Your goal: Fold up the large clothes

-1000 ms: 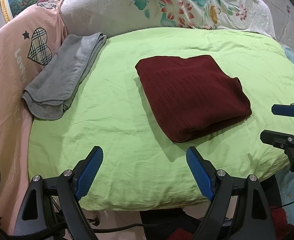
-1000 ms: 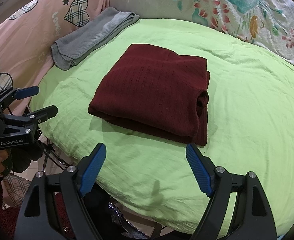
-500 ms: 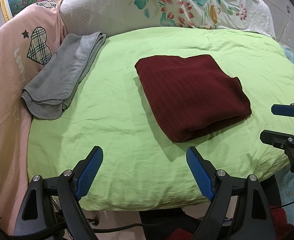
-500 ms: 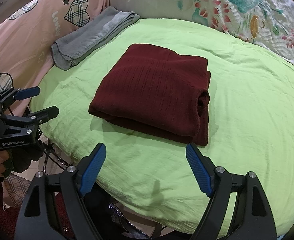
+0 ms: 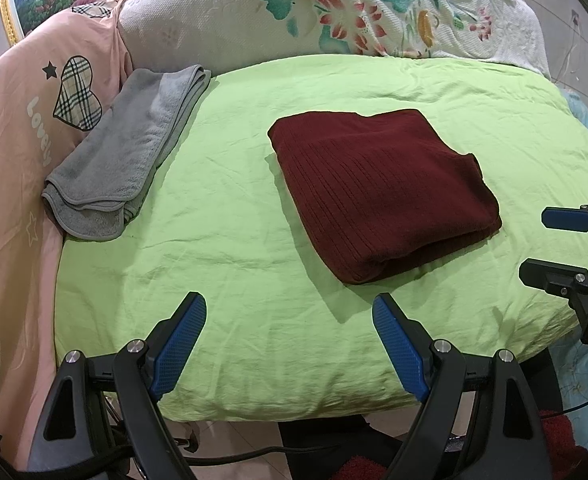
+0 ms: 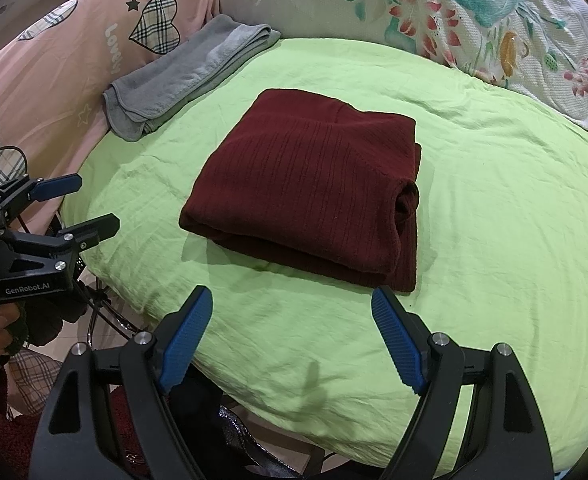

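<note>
Both wrist cameras look steeply down, sharing the folded sweater (image 5: pixel 382 196).

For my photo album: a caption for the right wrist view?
Folded maroon sweater on a green sheet, open right gripper in front.

Bright, even indoor light; my views sharp at centre, strong fisheye bending and dark vignette at corners; soft shadow beside folded maroon sweater (image 5: pixel 382 196).
</note>
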{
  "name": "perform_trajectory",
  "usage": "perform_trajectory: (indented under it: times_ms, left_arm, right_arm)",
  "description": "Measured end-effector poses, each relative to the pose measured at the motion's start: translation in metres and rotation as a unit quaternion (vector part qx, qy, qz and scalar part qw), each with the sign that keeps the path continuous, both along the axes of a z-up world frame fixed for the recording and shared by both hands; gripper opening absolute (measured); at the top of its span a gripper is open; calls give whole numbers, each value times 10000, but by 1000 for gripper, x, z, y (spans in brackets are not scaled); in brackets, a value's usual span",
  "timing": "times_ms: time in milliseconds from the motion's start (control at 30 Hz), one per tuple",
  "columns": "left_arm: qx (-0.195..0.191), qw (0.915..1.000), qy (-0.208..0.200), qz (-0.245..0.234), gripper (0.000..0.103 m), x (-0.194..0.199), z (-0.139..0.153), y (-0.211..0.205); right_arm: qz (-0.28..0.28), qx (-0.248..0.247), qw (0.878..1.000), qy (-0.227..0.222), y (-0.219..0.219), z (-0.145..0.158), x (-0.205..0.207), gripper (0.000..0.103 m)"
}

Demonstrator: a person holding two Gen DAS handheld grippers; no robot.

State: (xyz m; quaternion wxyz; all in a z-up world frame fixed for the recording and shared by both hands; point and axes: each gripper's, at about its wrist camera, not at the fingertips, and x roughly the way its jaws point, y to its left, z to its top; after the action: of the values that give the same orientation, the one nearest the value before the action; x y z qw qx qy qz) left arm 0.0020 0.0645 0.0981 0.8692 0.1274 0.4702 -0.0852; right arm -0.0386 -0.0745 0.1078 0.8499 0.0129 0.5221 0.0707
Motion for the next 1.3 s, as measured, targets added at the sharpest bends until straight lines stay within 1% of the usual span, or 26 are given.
perform_trajectory:
  times_ms: [1300]
  left_arm:
    - [-6, 9999, -18, -121, 86, 2, 5, -4]
  right_arm:
    - [23, 12, 10000, 13, 4, 1, 1, 82]
